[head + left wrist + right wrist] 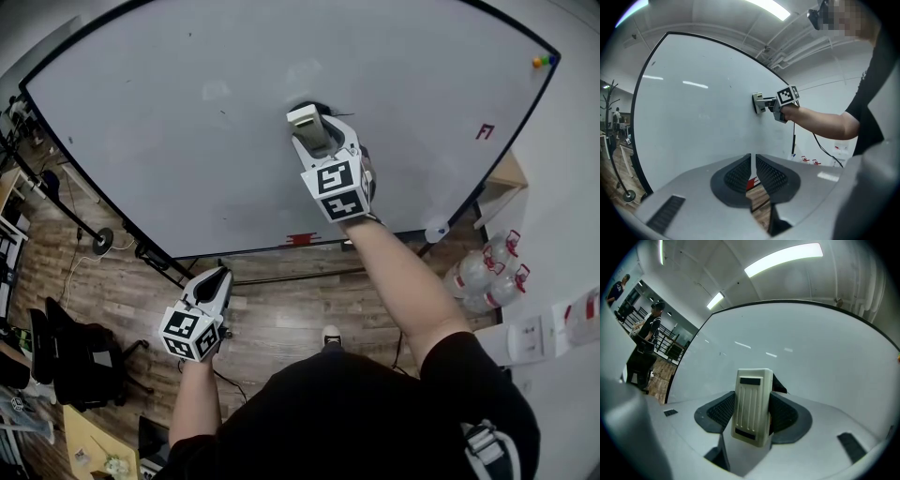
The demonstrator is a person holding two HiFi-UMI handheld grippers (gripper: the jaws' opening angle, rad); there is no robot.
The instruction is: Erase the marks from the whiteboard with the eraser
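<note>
The right tongs [317, 139] are clamped on a cream-coloured, ribbed plastic block eraser [751, 399], one jaw on each long side of it. The person's right arm reaches up and forward so that the far face of the eraser lies against the large white whiteboard with a thin black frame [187, 112], near the middle of the board and in its upper half as the head view shows it. A dark smudge on the board [317, 106] shows just past the top of the eraser, though its extent cannot be made out. A small red drawn mark [484, 131] sits well to the right of the eraser, near the board's right edge, and a little cluster of coloured magnets [542, 61] is stuck in the top right corner. The left tongs [753, 171] hang low and well apart from the board, below its bottom edge and over the brown wood-plank floor [281, 309]; their jaws are drawn together with only a thin slit between them, and nothing is held there. Several clear plastic bottles with red labels [483, 272] stand on the floor at the right, beyond the board's lower corner, and a black office chair [80, 361] stands at the left.
</note>
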